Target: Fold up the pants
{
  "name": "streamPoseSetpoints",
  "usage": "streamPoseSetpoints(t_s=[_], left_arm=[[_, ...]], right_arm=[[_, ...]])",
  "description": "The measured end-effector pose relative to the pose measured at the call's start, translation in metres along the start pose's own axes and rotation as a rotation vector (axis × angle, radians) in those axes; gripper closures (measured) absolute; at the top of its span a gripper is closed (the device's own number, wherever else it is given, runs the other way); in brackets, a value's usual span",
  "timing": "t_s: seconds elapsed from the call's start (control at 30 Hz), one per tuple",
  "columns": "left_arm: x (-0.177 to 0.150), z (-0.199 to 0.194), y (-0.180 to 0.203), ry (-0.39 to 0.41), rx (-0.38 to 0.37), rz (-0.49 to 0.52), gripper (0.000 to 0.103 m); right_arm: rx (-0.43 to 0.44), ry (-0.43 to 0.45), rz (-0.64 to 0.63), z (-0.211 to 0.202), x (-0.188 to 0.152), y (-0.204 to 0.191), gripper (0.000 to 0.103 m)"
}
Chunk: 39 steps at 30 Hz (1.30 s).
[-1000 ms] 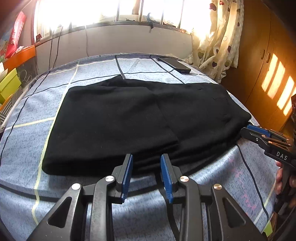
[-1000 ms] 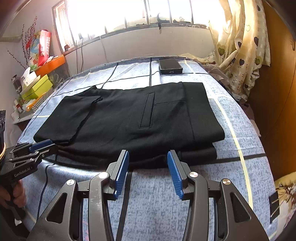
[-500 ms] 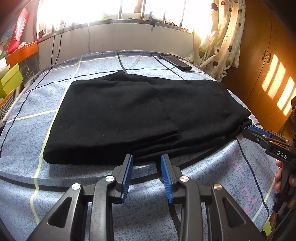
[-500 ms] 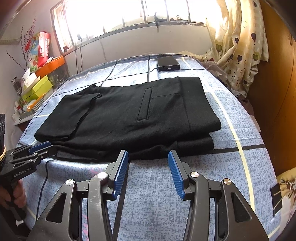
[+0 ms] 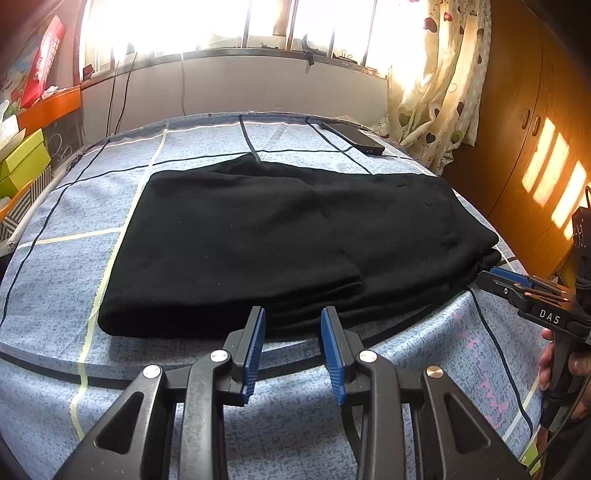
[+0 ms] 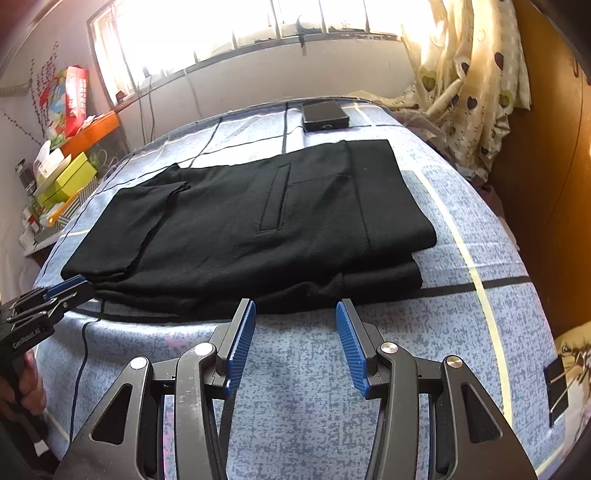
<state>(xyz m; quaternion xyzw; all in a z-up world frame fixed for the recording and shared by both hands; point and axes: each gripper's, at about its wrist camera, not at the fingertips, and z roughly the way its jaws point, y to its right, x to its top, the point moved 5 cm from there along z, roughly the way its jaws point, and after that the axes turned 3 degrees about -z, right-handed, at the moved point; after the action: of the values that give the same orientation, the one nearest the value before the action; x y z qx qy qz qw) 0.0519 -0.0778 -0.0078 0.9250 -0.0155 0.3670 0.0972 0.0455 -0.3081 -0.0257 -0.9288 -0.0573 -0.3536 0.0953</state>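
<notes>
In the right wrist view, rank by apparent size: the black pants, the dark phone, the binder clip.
1. black pants
2. dark phone
3. binder clip, only partly visible and nearer the camera, so its rank against the phone is unsure.

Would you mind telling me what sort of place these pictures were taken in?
Most likely a bedroom in a home: black pants lie folded on a blue checked sheet, heart-print curtains hang by a sunlit window, and a wooden wardrobe stands alongside.
</notes>
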Motion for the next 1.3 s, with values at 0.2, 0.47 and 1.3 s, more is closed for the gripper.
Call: streamPoseSetpoints(t_s=[0.2, 0.47, 1.3], left_arm=[[0.003, -0.003, -0.002, 0.014, -0.001, -0.007, 0.069], [0.01, -0.002, -0.006, 0.03, 0.002, -0.018, 0.069], [0.033, 0.032, -0.02, 0.024, 0.017, -0.049, 0.069]], right_arm=[[0.002, -0.009, 0.049, 0.001, -0.001, 0.01, 0.056], [0.05, -0.018, 0.16, 0.002, 0.002, 0.022, 0.056], [0.204, 0.084, 0.579, 0.009, 0.024, 0.059, 0.046]])
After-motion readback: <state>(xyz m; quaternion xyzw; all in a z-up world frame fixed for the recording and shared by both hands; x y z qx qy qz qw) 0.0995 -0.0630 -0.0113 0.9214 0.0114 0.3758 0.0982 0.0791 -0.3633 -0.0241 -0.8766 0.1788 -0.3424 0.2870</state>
